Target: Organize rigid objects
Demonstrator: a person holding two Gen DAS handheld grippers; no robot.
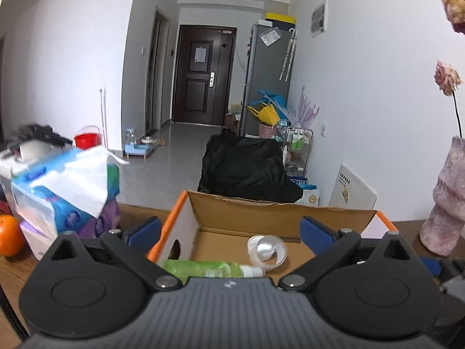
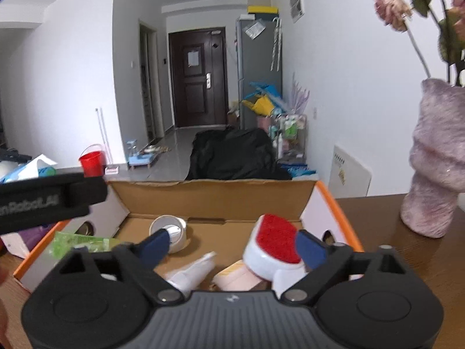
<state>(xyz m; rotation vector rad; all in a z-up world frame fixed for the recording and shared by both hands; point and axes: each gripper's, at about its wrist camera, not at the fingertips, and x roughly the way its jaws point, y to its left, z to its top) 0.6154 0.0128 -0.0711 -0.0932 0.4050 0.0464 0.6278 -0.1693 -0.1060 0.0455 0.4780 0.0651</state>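
An open cardboard box point(image 1: 261, 212) with orange edges stands on the wooden table. Inside it lie a green bottle point(image 1: 203, 269) and a clear round roll point(image 1: 267, 250). My left gripper point(image 1: 229, 231) is open above the box's left half, with nothing between its blue pads. In the right wrist view the box point(image 2: 215, 197) also holds a white piece with a red pad point(image 2: 276, 244), a white tube point(image 2: 191, 273) and a pale pink carton point(image 2: 238, 279). My right gripper point(image 2: 232, 244) is open over these. The red-padded piece lies against its right finger, and its left finger is clear of it.
Stacked tissue packs point(image 1: 66, 186) and an orange point(image 1: 8, 238) sit left of the box. A pink textured vase point(image 2: 438, 160) with dried flowers stands on the table point(image 2: 407, 256) to the right. The black side of the other hand-held unit point(image 2: 43, 200) crosses the box's left wall.
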